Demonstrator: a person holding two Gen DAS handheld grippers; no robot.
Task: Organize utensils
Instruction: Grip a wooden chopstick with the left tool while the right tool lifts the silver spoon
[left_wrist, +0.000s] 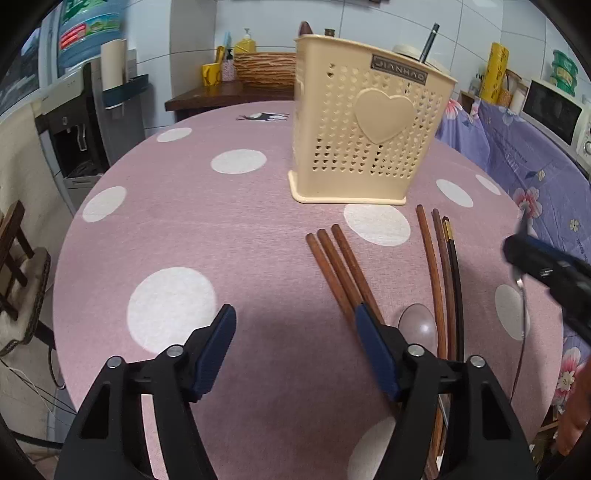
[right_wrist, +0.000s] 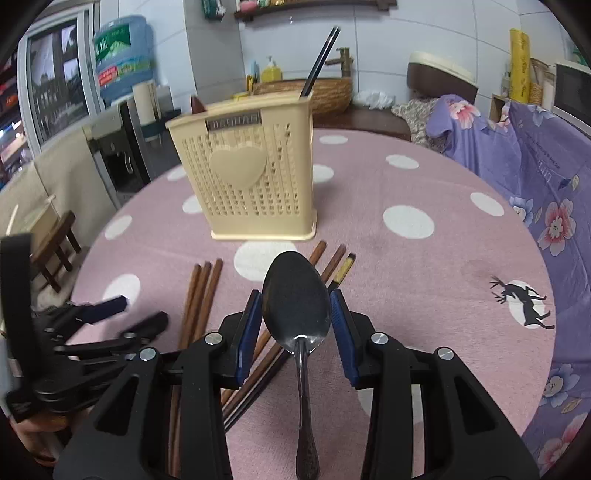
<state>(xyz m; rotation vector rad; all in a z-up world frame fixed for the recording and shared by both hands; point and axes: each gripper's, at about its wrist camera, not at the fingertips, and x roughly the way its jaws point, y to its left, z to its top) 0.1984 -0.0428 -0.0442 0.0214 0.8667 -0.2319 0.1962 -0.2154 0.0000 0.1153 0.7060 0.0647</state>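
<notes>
A round table in pink polka-dot cloth carries a cream utensil holder at its middle. Wooden chopsticks lie before it. The left gripper hovers spread wide, holding nothing. The right gripper clasps a metal spoon, bowl forward, above the chopsticks.

A perforated beige plastic utensil holder is stood on the pink polka-dot tablecloth, with a dark chopstick held inside. Three brown wooden chopsticks are laid in front of it; three more chopsticks are laid just right. A metal spoon is positioned between the right gripper fingers.
</notes>
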